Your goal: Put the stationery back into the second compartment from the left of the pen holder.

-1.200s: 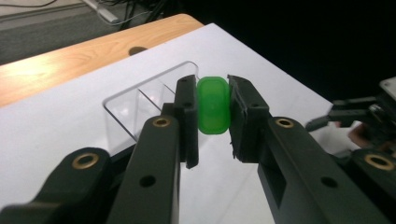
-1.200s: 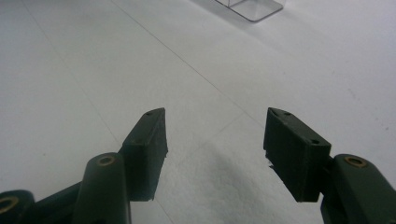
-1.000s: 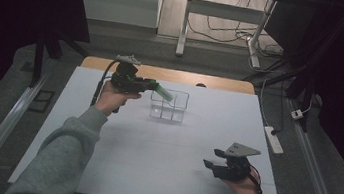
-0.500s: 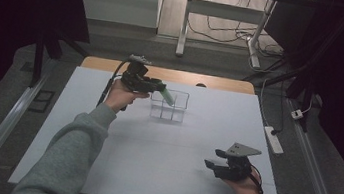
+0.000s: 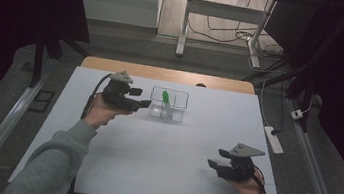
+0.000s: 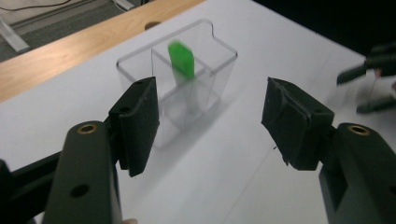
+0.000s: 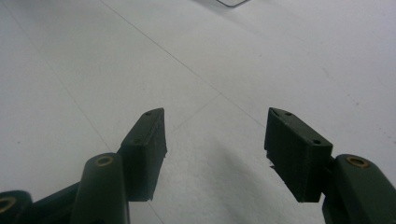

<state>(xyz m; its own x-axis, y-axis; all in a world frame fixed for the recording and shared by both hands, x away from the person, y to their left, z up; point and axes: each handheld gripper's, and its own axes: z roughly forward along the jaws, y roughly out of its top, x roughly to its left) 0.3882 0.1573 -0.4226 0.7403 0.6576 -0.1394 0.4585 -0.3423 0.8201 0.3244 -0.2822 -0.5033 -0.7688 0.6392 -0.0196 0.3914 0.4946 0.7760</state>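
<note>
One green-capped tube [image 5: 165, 102] upright in clear box [image 5: 180, 94], cap up, both grippers' jaws wide

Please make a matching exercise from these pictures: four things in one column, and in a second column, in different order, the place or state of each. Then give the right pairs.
Things:
1. green piece
2. left gripper
3. right gripper
4. clear box

Places or states:
A. open over bare white table, near the front right corner
B. stands at the back of the table, divided into compartments
C. leans inside the clear box
D. open, empty, just left of the box

Pairs: 1-C, 2-D, 3-A, 4-B
</note>
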